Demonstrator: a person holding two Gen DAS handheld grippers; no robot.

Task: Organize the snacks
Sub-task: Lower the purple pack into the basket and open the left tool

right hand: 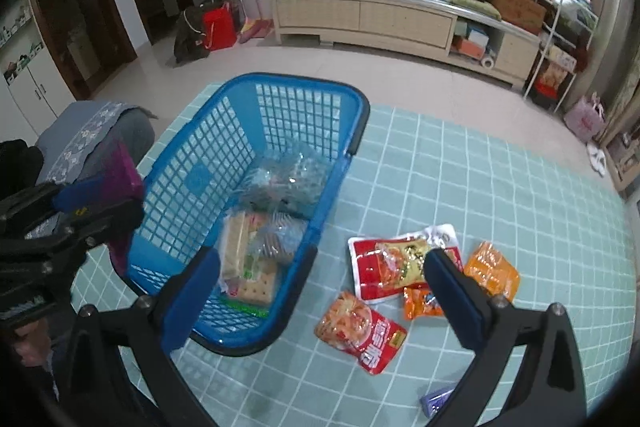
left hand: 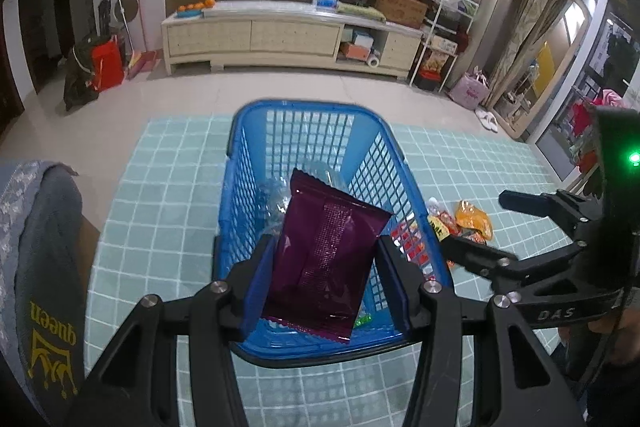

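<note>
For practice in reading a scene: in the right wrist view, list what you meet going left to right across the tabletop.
purple packet held by the left gripper → blue basket → big red packet → orange packet

Table (right hand: 480, 187): basket (right hand: 224, 155) stands on it, toward its left side. In the basket: clear-wrapped packets (right hand: 288, 171) at the far end, cracker packs (right hand: 248, 267) at the near end.

On the table right of the basket, just beside its near corner: a cluster of snack pouches (right hand: 396, 263), some overlapping; one pouch (right hand: 360, 331) lies nearest the table's front edge. Another small packet (right hand: 436, 401) lies at the front edge, right of that.

Left gripper (left hand: 324, 275): above the basket's near end, a foil packet (left hand: 324, 247) upright between its fingers.

Right gripper (right hand: 320, 291): over the basket's near right corner and the pouches.

Chair back (right hand: 92, 139): left of the table.

Low cabinet (right hand: 400, 15): against the far wall, behind the table.
</note>
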